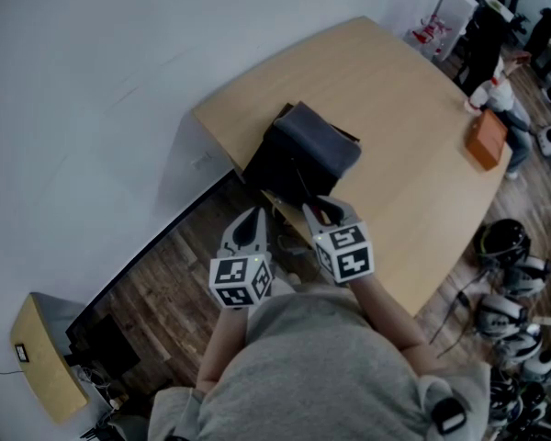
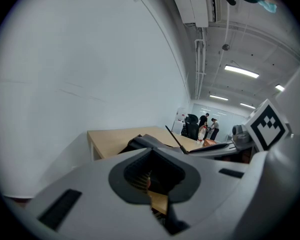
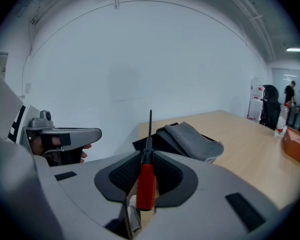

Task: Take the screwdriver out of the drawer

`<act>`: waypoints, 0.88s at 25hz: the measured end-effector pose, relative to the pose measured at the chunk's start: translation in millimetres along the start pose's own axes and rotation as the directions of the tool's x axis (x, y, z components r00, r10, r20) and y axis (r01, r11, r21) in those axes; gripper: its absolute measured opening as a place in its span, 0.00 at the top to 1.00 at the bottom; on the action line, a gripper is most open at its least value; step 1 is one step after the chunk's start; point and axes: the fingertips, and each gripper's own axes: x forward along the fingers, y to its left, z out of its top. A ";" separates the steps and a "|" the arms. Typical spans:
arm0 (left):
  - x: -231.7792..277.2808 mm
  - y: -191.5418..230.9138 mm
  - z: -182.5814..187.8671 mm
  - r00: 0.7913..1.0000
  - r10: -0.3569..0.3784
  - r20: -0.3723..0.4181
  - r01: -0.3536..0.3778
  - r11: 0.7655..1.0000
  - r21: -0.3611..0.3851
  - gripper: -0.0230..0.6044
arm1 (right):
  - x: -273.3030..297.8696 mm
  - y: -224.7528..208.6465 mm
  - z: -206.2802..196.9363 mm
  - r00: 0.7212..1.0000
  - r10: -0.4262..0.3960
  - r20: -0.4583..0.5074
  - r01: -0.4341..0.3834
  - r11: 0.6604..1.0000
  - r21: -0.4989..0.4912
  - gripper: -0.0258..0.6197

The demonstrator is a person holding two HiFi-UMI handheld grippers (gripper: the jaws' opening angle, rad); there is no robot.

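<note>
Screwdriver (image 3: 146, 184) first: it has a plain red handle, straight-sided and rounded at the near end, and a thin black shaft that narrows to a fine tip. You hold it in your right gripper (image 3: 149, 155), whose fingers pinch the handle from left and right just below the point where the shaft starts. The handle lies along the gap between the fingers, and the shaft sticks out past their tips, pointing away from you and up. It is clear of the bench (image 1: 395, 108) and hangs in the air at the near edge, just in front of the black box (image 1: 277, 165) with the grey cloth (image 1: 329, 141) draped over its top.

Your left gripper (image 2: 151, 151) sits just to the left of the right one, off the bench edge and over the wooden floor (image 1: 165, 283). Its fingers are pressed together at the tips with nothing between them. From its view the black shaft shows as a thin slanted line on the right.

From your head view the screwdriver is almost lost against the dark box. The near end of the handle dips behind the gripper body, and the shape of the tip is too small to make out. The cloth hides the inside of the box.
</note>
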 end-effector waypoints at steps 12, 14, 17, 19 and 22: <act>0.9 2.7 0.9 1.000 0.005 0.003 -0.005 1.000 0.004 0.96 | 5.9 -1.6 1.4 1.000 -0.004 0.013 0.004 1.000 -0.011 0.84; 1.8 3.9 1.1 1.000 0.006 0.002 -0.006 1.000 0.004 0.96 | 7.4 -2.0 2.2 1.000 -0.004 0.012 0.004 1.000 -0.011 0.84; 2.8 4.3 2.2 1.000 0.008 -0.001 -0.008 1.000 0.005 0.96 | 9.2 -3.0 2.9 1.000 -0.002 0.012 0.002 1.000 -0.015 0.84; 3.1 3.7 2.9 1.000 0.009 -0.001 -0.009 1.000 0.005 0.96 | 9.5 -4.6 2.6 1.000 -0.005 0.012 0.005 1.000 -0.018 0.84; 4.2 2.8 4.1 1.000 0.010 0.000 -0.010 1.000 0.007 0.96 | 9.2 -5.8 6.0 1.000 -0.007 0.018 0.007 1.000 -0.018 0.84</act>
